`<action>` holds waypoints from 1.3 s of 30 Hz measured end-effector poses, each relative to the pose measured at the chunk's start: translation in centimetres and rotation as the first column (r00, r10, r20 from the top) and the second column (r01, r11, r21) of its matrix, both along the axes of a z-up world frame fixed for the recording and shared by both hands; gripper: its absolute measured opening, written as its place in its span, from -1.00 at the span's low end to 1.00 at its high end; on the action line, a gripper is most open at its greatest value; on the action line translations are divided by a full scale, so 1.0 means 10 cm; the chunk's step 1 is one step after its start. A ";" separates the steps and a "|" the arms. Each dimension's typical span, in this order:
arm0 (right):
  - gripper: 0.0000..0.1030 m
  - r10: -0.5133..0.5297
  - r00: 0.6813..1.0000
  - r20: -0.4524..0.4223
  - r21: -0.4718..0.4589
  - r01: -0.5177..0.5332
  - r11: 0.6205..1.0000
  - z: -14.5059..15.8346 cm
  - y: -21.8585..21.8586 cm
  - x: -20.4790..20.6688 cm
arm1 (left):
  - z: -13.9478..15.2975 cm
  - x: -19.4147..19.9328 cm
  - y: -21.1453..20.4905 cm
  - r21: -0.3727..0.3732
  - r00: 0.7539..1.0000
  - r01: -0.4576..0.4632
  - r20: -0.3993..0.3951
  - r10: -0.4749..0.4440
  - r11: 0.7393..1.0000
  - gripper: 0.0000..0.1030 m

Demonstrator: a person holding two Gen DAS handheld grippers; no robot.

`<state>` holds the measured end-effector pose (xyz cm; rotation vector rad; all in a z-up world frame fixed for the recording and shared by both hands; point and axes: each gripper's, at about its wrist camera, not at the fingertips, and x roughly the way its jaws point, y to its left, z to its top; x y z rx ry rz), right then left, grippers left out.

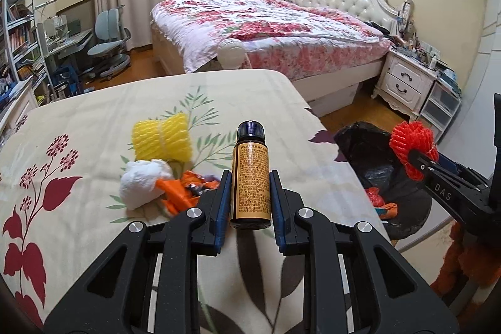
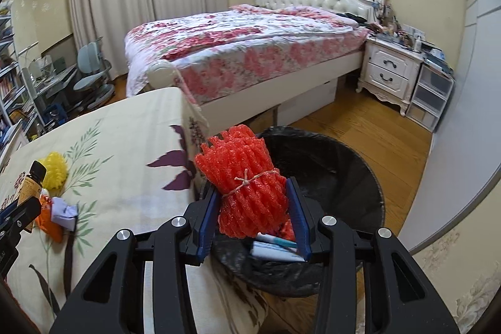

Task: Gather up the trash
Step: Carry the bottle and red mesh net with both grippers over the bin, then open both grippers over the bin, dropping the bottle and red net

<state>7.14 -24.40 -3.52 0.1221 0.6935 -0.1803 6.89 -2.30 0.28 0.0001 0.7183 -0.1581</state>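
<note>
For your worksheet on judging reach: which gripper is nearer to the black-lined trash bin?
Right. The right gripper, shut on the red foam net, is above the trash bin. The left gripper holds the brown bottle over the table.

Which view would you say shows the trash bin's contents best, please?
The right wrist view: it looks down into the black-lined trash bin, showing paper scraps inside. The left wrist view shows only part of it, behind the table edge.
</note>
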 end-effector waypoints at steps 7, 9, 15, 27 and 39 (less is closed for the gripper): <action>-0.18 -0.054 0.999 0.006 -0.019 0.054 0.998 -0.05 -0.22 0.01 | -0.04 0.16 -0.51 0.022 0.997 0.071 0.008 -0.071 0.997 -0.55; -0.18 -0.068 0.998 0.009 -0.023 0.068 0.997 -0.06 -0.28 0.02 | -0.06 0.20 -0.65 0.029 0.996 0.089 0.006 -0.089 0.996 -0.55; -0.18 -0.101 0.995 0.009 -0.022 0.101 0.995 -0.11 -0.41 0.06 | -0.10 0.30 -0.97 0.048 0.991 0.133 0.001 -0.133 0.990 -0.55; -0.18 -0.153 0.988 -0.004 -0.001 0.153 0.988 -0.22 -0.66 0.15 | -0.22 0.55 -1.41 0.086 0.984 0.178 -0.015 -0.177 0.980 -0.55; -0.17 -0.179 0.983 -0.027 0.014 0.180 0.984 -0.30 -0.78 0.23 | -0.38 0.73 -1.64 0.116 0.978 0.206 -0.053 -0.201 0.972 -0.55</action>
